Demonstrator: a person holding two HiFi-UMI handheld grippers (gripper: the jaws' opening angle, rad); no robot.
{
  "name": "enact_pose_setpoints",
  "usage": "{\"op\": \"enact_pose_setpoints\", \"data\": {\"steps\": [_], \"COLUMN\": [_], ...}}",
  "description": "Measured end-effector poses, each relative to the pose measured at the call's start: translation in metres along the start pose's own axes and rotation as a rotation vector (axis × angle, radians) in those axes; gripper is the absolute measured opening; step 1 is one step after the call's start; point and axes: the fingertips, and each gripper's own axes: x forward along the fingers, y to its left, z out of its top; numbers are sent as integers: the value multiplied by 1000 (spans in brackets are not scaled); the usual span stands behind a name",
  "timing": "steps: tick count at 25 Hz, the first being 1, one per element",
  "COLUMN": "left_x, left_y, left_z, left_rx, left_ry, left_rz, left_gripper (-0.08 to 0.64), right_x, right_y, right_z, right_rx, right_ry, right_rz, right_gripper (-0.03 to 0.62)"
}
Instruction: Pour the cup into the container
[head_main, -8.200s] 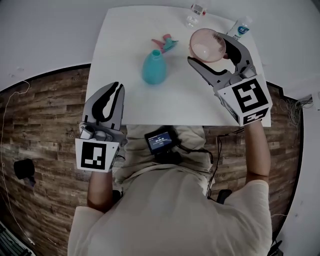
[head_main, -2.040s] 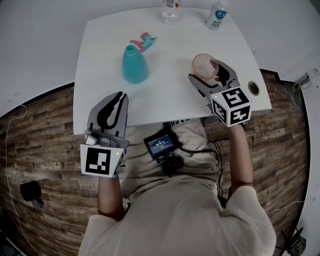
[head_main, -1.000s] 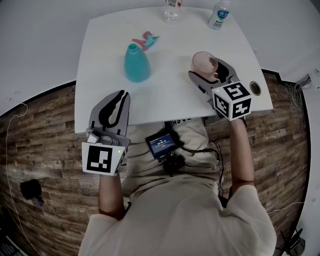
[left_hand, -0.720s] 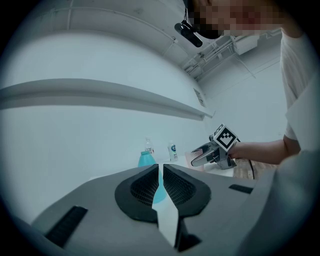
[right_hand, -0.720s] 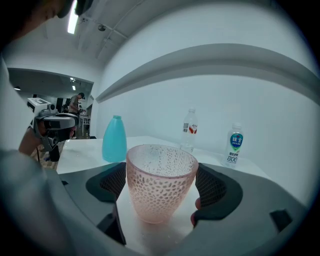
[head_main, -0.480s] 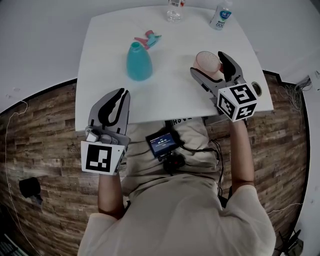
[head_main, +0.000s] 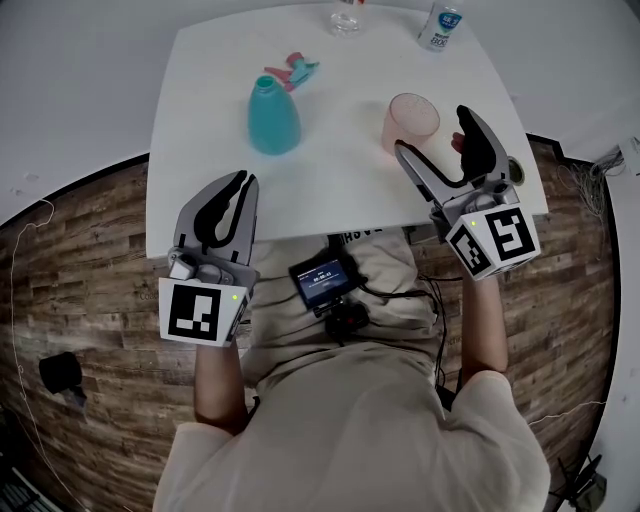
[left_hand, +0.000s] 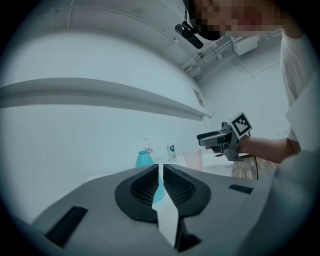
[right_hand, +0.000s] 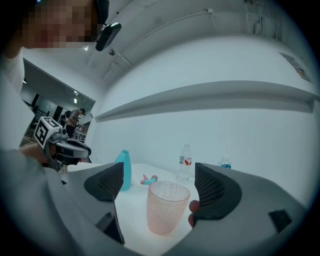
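Room: white wall beyond, a wood-plank floor (head_main: 90, 260) and a white table (head_main: 340, 180) — we stand at its near edge.
Cup: the pink cup (head_main: 410, 120) stands upright by the table's right edge, toward the near right corner, and nothing grips it.
Container: the teal bottle (head_main: 273, 118) stands with its neck open, left of centre and well apart from the cup. Its spray head (head_main: 290, 72) lies behind it toward the far edge.
Far edge: two clear bottles (head_main: 440, 25), untouched.
Right gripper: the right gripper (head_main: 433, 135) has its jaws spread wide. One stands on each side of the cup's near face, with the pads clear of its wall.
Left gripper: the left gripper (head_main: 238, 180) has its jaws pressed together on nothing, and is held level off the near edge, toward the left corner.
Step in hand: we judge this to be the let-go after setting the cup down. Whether anything reached the bottle, we cannot tell.
Doing it well: we should keep the jaws wide and draw straight back toward the near edge. A sideways swing could clip the rim — the cup looks light and sits close to the right edge.
Change from earlier: a second ago the right jaws sat low around the cup. They have just been opening, and the gripper is now higher and nearer to us. Some eight seconds back the cup was carried up by the far right corner. The left gripper has not shifted.
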Motion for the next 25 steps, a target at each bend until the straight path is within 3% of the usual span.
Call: {"op": "enact_pose_setpoints", "data": {"steps": [3, 11, 16, 25], "left_x": [2, 6, 14, 18], "left_y": [-5, -19, -31, -46], "left_z": [0, -8, -7, -17], "left_rx": [-2, -29, -28, -45], "left_ry": [-2, 31, -5, 21], "left_rz": [-14, -21, -36, -77], "left_gripper": [38, 38, 38, 14], "right_x": [-16, -43, -40, -34], "right_y": [16, 46, 48, 60], "right_z": [10, 5, -2, -7], "right_rx": [-6, -25, -15, 36], "right_ry": [-46, -50, -30, -45], "right_rz": [14, 31, 41, 95], "right_gripper": [444, 308, 290, 288]}}
